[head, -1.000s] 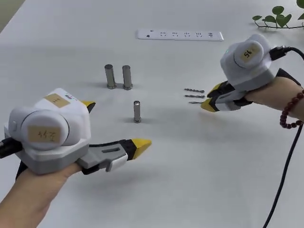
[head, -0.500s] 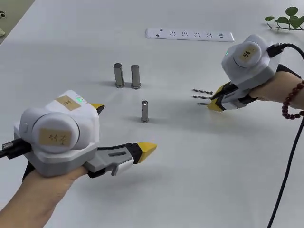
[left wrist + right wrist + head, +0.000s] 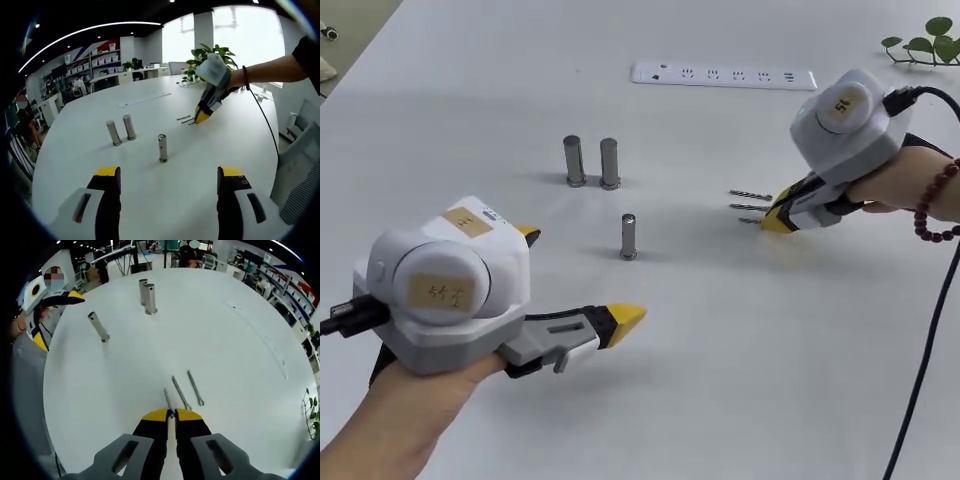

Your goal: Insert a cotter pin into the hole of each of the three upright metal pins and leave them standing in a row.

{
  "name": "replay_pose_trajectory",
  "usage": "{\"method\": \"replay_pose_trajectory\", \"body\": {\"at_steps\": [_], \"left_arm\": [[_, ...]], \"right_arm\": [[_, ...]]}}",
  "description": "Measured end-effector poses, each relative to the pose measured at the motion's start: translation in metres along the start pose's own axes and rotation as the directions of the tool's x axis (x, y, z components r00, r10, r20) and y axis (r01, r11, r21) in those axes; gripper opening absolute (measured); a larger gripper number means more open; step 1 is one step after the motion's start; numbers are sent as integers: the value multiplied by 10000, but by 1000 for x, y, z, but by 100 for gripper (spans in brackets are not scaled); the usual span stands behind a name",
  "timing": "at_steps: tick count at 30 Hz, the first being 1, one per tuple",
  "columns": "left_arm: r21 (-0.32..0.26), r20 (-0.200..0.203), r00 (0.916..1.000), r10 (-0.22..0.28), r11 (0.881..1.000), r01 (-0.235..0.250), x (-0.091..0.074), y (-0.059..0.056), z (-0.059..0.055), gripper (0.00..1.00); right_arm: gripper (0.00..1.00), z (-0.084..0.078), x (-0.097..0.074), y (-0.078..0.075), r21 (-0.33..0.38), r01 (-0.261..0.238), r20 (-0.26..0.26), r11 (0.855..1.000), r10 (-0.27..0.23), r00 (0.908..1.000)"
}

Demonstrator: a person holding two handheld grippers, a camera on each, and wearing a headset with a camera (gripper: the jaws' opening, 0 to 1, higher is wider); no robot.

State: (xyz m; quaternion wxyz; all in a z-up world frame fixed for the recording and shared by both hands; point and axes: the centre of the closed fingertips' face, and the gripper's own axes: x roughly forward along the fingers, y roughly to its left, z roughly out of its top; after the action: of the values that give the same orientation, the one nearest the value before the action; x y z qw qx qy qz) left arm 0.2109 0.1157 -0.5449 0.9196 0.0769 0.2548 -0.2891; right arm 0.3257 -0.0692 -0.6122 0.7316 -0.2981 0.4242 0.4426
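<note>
Right gripper view: the right gripper [image 3: 169,414] pinches the end of 1 cotter pin [image 3: 166,399]; lift it level. The left gripper [image 3: 169,172] hangs open.

3 glossy metal pins [image 3: 629,236], 3 thin metal cotter pins [image 3: 750,195], smooth matt white table [image 3: 720,350].

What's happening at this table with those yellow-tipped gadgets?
A person holds a gripper in each hand at a white table. The right gripper has its fingers closed on the nearest cotter pin of three lying flat. The left gripper hangs open facing three upright metal pins, none fitted yet.
</note>
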Motion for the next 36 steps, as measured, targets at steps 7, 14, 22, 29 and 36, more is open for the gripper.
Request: {"method": "replay_pose_trajectory", "body": {"at_steps": [7,14,22,29,36], "left_arm": [[-83,-28,10000,-44,10000,44,-1,-2,0,78],[-46,-124,9999,-114,9999,113,-3,-2,-2,78],[-310,31,9995,-324,9990,325,-6,-5,2,74],[-439,12,9990,-446,9980,446,-6,-5,3,67],[-986,310,9966,-765,9920,793,-4,-10,13,59]], "right_arm": [[0,1,-1,3,-636,63,-48,9980,-67,10000],[0,5,-1,14,-966,-222,385,9951,260,9989],[0,18,-7,23,-1543,-82,777,9880,205,9968],[0,42,-20,45,-2737,65,1589,9618,386,9865],[0,58,-29,75,-3557,-104,2158,9345,929,9720]]}}
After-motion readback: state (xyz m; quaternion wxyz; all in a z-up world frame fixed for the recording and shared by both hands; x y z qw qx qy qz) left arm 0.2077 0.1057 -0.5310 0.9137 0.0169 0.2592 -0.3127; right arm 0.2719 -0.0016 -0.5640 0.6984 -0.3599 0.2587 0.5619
